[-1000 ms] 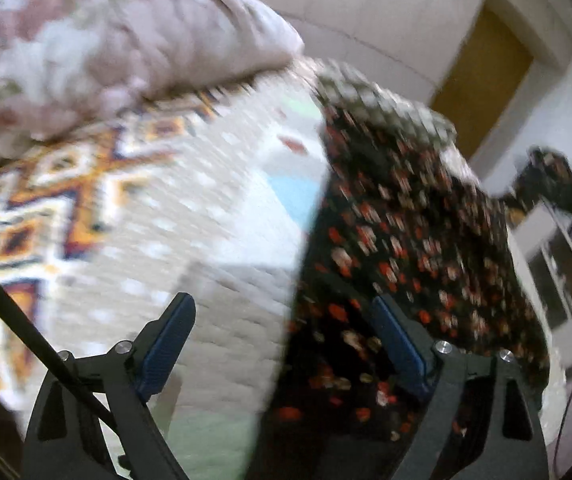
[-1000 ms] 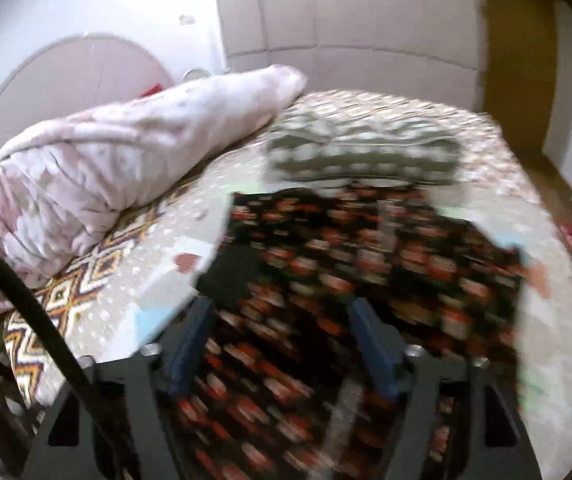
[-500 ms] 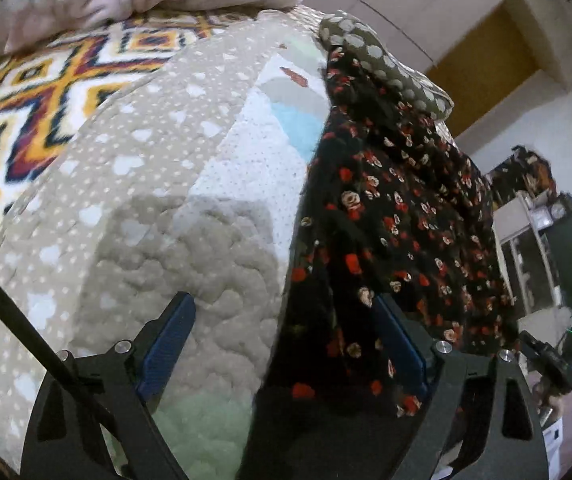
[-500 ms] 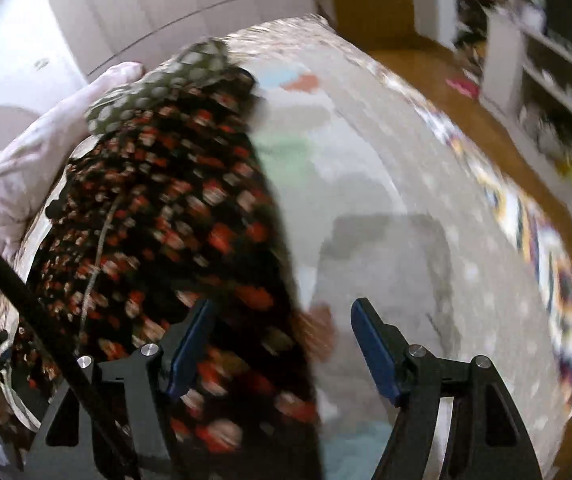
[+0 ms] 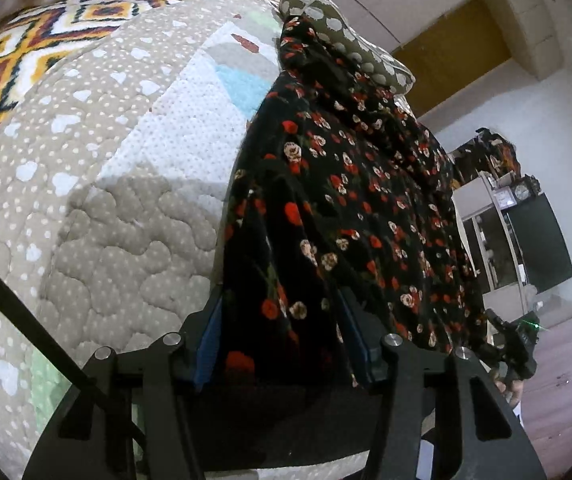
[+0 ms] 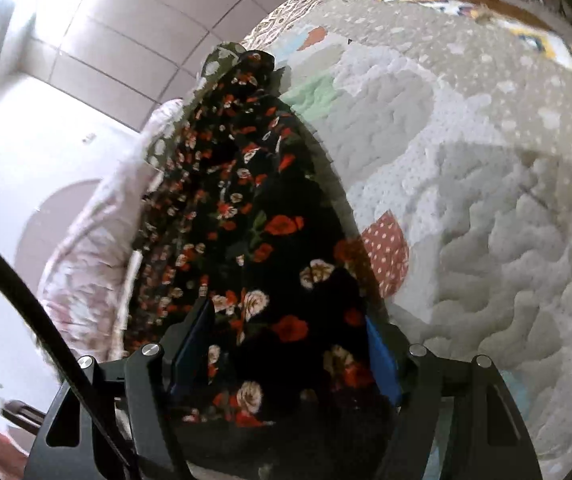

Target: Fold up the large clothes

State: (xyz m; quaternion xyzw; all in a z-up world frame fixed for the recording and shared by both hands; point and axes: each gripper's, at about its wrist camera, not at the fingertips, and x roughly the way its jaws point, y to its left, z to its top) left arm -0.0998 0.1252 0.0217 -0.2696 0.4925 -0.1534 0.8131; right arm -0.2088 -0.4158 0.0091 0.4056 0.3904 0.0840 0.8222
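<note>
Both claws on the dress

Left claw (image 5: 282,332) and right claw (image 6: 286,344) each pinch the dress's (image 5: 345,184) near hem (black, red-flowered), which stretches away across the bed (image 5: 118,184).

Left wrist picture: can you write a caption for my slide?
Left gripper closes on the near edge of a black flowery dress lying on a quilted bedspread.

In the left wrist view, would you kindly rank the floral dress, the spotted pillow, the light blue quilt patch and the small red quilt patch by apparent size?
1. Floral dress, by far the largest, though it lies nearest the camera.
2. Spotted pillow.
3. Light blue quilt patch, fairly close to the pillow, so that order is unsure.
4. Small red quilt patch.
</note>
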